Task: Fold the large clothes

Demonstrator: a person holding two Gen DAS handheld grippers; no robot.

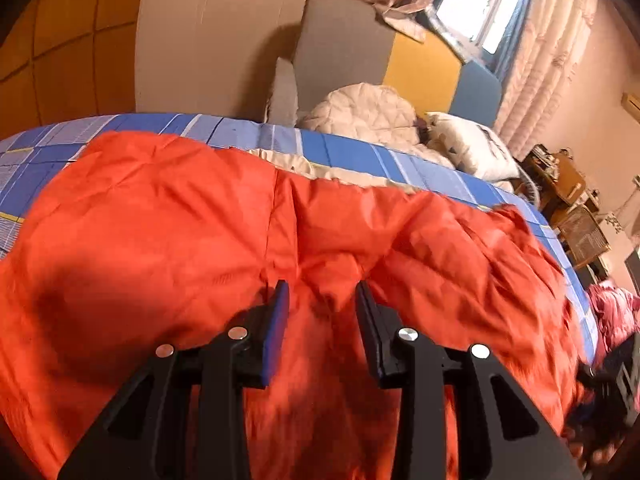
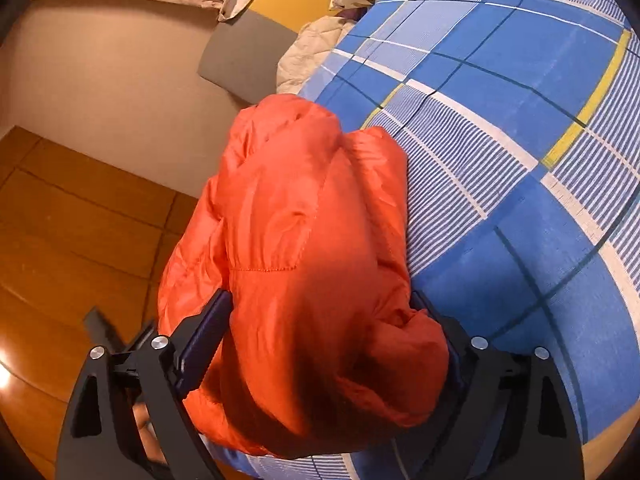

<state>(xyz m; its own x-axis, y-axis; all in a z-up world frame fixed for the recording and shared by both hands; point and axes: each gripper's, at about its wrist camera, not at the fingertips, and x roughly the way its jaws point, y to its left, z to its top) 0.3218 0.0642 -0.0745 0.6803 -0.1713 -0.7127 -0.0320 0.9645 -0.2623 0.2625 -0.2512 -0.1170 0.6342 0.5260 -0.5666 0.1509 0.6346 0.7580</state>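
An orange puffer jacket point(image 1: 180, 232) lies spread over the blue checked bed sheet point(image 1: 348, 150). My left gripper point(image 1: 322, 292) is right over it, its jaws a hand's width apart with a ridge of orange fabric between them; whether they pinch it is unclear. In the right wrist view a bunched part of the same jacket point(image 2: 296, 240) fills the space between the fingers of my right gripper point(image 2: 320, 300), which holds it at the bed's edge over the sheet point(image 2: 520, 128). The right finger's pad is mostly hidden by fabric.
A cream quilt point(image 1: 360, 112) and a white pillow point(image 1: 472, 144) lie at the head of the bed by the grey, yellow and blue headboard point(image 1: 344, 48). A wooden floor point(image 2: 72, 232) lies beside the bed. Cluttered shelves point(image 1: 568, 184) and pink clothing point(image 1: 616, 312) stand at the right.
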